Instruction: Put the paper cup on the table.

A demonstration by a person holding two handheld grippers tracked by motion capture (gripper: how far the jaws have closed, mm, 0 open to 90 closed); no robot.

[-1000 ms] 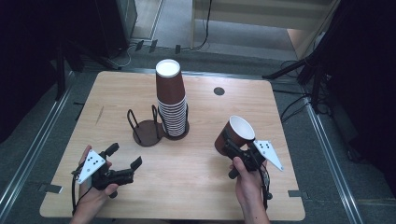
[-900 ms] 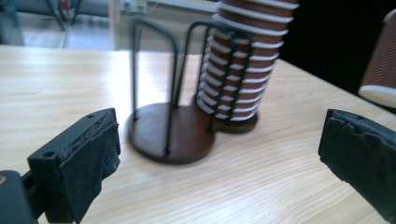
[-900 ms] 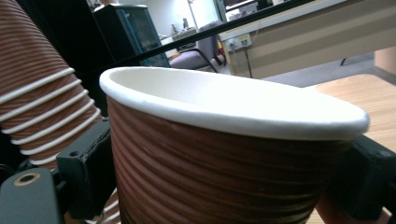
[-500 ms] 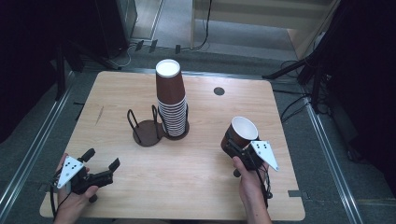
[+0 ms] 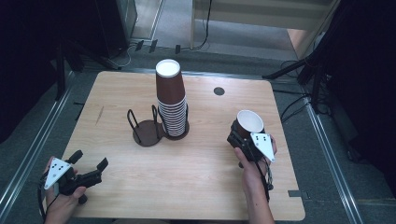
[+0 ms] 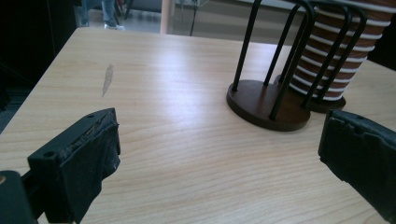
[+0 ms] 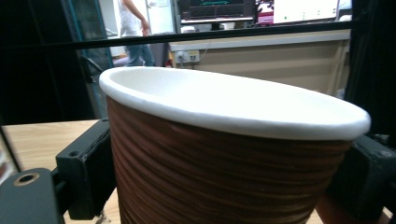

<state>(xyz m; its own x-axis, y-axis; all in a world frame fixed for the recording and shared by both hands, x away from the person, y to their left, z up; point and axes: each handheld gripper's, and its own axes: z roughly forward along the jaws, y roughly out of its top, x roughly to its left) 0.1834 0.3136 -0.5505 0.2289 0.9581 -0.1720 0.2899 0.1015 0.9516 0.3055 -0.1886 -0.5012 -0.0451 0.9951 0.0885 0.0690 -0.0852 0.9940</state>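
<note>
My right tool (image 5: 243, 135) was clamped on a single paper cup (image 5: 249, 123), one black jaw pressed to each side of its wall. In the right gripper view that cup (image 7: 224, 154) sat squarely between the jaws: a brown, horizontally ribbed sleeve, like corrugated card, topped by a smooth rolled white rim, with a plain white inside. From the high view it was held mouth up and tilted a little, over the right part of the pale wood-grain bench (image 5: 196, 186), and I could see nothing in it.

My left tool (image 5: 88, 168) stood wide, its jaws far apart with only bare bench (image 6: 187, 154) between them. Their pads (image 6: 93, 154) were matte black and scuffed, blocky in shape.

Ahead of the left tool and to its right stood a cup holder (image 6: 266, 100): a dark round wooden base with thin black wire hoops rising from it, nothing inside the hoops. Just behind it, touching, a second such holder carried the stack of cups (image 5: 171, 100), ribbed brown walls with white rims banding the lower part, nested upside down so that the top cup showed its flat white bottom. The stack lay well to the left of the right tool. A small dark round hole (image 5: 219, 91) marked the bench beyond the held cup.
</note>
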